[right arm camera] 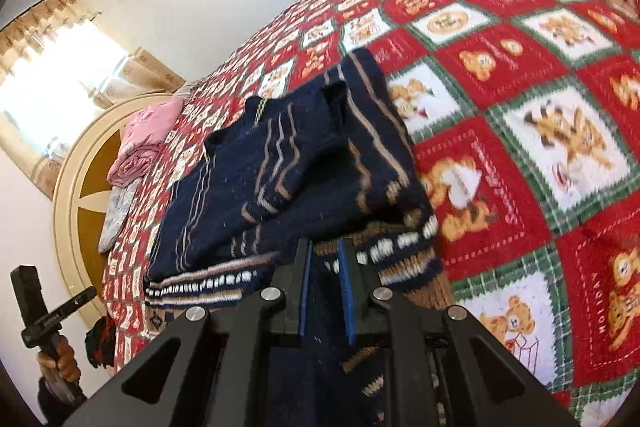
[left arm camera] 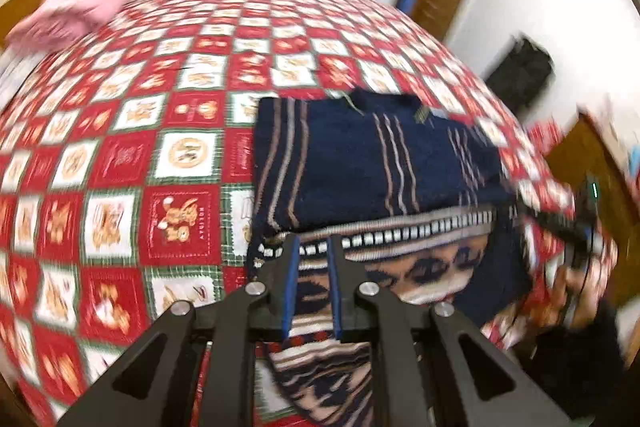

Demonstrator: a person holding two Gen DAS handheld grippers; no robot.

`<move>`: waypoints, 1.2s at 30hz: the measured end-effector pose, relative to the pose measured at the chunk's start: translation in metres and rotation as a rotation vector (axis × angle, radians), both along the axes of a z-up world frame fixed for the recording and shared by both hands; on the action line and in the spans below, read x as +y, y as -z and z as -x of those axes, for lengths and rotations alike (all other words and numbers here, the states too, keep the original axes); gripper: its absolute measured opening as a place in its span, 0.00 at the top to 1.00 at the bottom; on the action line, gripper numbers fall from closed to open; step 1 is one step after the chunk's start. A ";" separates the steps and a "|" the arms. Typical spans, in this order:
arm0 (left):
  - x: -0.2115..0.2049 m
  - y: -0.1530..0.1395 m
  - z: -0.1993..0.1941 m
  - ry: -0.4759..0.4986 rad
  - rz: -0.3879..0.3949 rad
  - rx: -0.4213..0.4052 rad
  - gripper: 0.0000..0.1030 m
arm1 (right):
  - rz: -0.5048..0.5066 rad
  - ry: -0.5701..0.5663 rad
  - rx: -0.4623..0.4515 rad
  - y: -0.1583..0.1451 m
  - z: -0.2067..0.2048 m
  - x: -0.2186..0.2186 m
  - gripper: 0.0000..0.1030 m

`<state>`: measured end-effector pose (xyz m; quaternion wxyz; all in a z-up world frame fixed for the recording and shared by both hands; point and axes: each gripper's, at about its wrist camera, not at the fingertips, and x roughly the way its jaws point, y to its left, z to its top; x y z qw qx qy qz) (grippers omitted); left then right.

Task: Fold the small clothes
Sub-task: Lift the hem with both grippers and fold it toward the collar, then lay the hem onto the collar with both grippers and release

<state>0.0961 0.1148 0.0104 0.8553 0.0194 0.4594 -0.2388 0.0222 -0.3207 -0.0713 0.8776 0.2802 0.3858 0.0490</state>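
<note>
A pink garment (left arm camera: 76, 11) is lying at the far left of a bed (left arm camera: 132, 131) covered in a red teddy-bear quilt. A navy striped sweater (left arm camera: 372, 163), partly folded, is resting on the quilt. The left tongs (left arm camera: 313, 247) are pinching its patterned hem, and the right tongs (right arm camera: 325, 251) are gripping the same hem farther right.
</note>
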 end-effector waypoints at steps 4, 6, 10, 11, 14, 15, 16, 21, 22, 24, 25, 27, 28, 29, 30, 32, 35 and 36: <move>0.010 0.029 0.035 0.128 -0.013 0.083 0.60 | 0.061 -0.059 -0.061 -0.012 0.014 0.019 0.86; 0.012 0.053 0.053 0.122 -0.018 0.167 0.51 | 0.058 -0.072 -0.090 -0.018 0.018 0.025 0.86; 0.017 0.098 0.086 0.079 -0.019 0.314 0.49 | 0.071 -0.096 -0.162 -0.039 0.025 0.037 0.86; 0.018 0.108 0.092 0.063 -0.005 0.354 0.49 | 0.058 -0.104 -0.170 -0.044 0.027 0.038 0.85; 0.015 0.133 0.105 0.027 0.068 0.478 0.49 | -0.001 -0.104 -0.182 -0.052 0.036 0.035 0.52; 0.012 0.139 0.109 0.028 0.088 0.505 0.49 | -0.026 -0.091 -0.195 -0.054 0.041 0.032 0.35; 0.007 0.144 0.112 0.032 0.106 0.530 0.49 | -0.049 -0.072 -0.212 -0.056 0.048 0.029 0.32; -0.008 0.152 0.114 0.014 0.168 0.556 0.44 | -0.047 -0.025 -0.247 -0.067 0.070 0.017 0.31; -0.009 0.151 0.114 -0.001 0.190 0.550 0.48 | -0.022 -0.023 -0.252 -0.069 0.073 0.016 0.31; -0.011 0.147 0.113 -0.010 0.195 0.534 0.86 | 0.049 -0.024 -0.229 -0.069 0.075 0.015 0.31; -0.014 0.143 0.113 0.005 0.201 0.535 0.88 | 0.066 -0.028 -0.217 -0.067 0.075 0.015 0.31; -0.015 0.130 0.112 0.020 0.218 0.523 0.89 | 0.081 -0.033 -0.188 -0.062 0.072 0.011 0.31; -0.015 0.125 0.111 0.026 0.227 0.517 0.89 | 0.081 -0.034 -0.178 -0.059 0.070 0.010 0.31; -0.017 0.118 0.110 0.033 0.244 0.513 0.89 | 0.081 -0.035 -0.170 -0.056 0.067 0.007 0.31; -0.018 0.106 0.107 0.043 0.275 0.512 0.89 | 0.080 -0.040 -0.159 -0.052 0.063 0.006 0.31; -0.018 0.090 0.099 0.047 0.319 0.497 0.89 | 0.079 -0.047 -0.137 -0.046 0.056 0.005 0.31; -0.012 0.058 0.076 0.032 0.377 0.434 0.89 | 0.077 -0.061 -0.087 -0.033 0.041 0.007 0.31; -0.011 0.047 0.063 0.020 0.394 0.413 0.89 | 0.085 -0.070 -0.070 -0.028 0.034 0.009 0.31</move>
